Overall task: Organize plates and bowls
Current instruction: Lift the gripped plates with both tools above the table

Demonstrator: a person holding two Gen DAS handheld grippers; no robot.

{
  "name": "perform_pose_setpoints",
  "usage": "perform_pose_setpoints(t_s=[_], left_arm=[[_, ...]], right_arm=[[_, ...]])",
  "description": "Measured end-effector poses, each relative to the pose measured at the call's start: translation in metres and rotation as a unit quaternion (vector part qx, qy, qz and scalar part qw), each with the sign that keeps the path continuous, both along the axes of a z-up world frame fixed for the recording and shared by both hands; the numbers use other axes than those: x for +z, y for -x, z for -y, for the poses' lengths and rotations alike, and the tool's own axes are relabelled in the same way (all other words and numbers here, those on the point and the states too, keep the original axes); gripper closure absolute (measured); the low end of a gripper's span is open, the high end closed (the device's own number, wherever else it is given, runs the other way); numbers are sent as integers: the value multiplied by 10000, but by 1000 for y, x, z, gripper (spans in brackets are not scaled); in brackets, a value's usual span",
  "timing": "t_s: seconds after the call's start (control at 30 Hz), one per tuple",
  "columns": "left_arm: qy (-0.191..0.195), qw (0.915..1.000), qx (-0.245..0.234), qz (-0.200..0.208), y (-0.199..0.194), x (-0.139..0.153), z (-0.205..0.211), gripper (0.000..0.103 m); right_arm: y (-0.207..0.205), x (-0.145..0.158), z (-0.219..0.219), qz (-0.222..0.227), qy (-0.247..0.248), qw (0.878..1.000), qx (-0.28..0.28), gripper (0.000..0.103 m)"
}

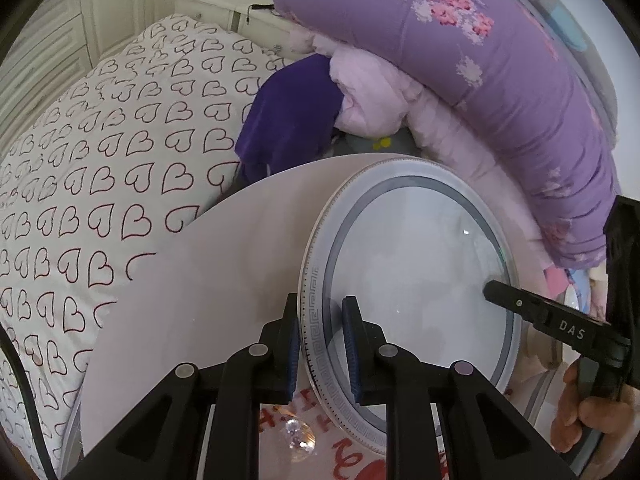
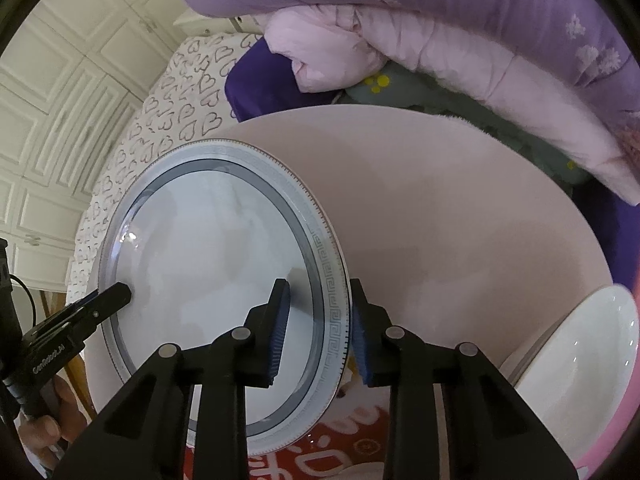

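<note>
The left tongs (image 1: 320, 344) pinch the plate's (image 1: 416, 272) near-left rim, the right tongs (image 2: 318, 332) its opposite rim. The plate lies between them, flat on the bench (image 2: 460, 220); a white bowl (image 2: 580, 352) sits right of the right tongs.

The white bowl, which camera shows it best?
The right wrist view: the white bowl sits at its right edge, beside the big plate, inside visible. The left wrist view shows only a sliver behind the right gripper.
</note>
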State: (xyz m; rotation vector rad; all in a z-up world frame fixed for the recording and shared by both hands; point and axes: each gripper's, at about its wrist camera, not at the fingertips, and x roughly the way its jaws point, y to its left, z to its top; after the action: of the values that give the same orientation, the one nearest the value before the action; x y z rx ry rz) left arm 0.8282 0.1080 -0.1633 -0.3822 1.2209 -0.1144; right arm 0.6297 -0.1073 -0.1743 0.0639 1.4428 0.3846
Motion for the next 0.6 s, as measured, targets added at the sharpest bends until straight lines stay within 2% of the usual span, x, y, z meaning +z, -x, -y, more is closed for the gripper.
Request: perform_pose_setpoints(t_s=[0.33,0.6], left_arm=[[-53,9999,81,129,26,24,-15,88],[-47,9992,127,386,75,60,-31,88]], right_arm=[[22,14,-6,144,-201,9997,39,77],[50,46,-9,454,-415,9980,145,79]])
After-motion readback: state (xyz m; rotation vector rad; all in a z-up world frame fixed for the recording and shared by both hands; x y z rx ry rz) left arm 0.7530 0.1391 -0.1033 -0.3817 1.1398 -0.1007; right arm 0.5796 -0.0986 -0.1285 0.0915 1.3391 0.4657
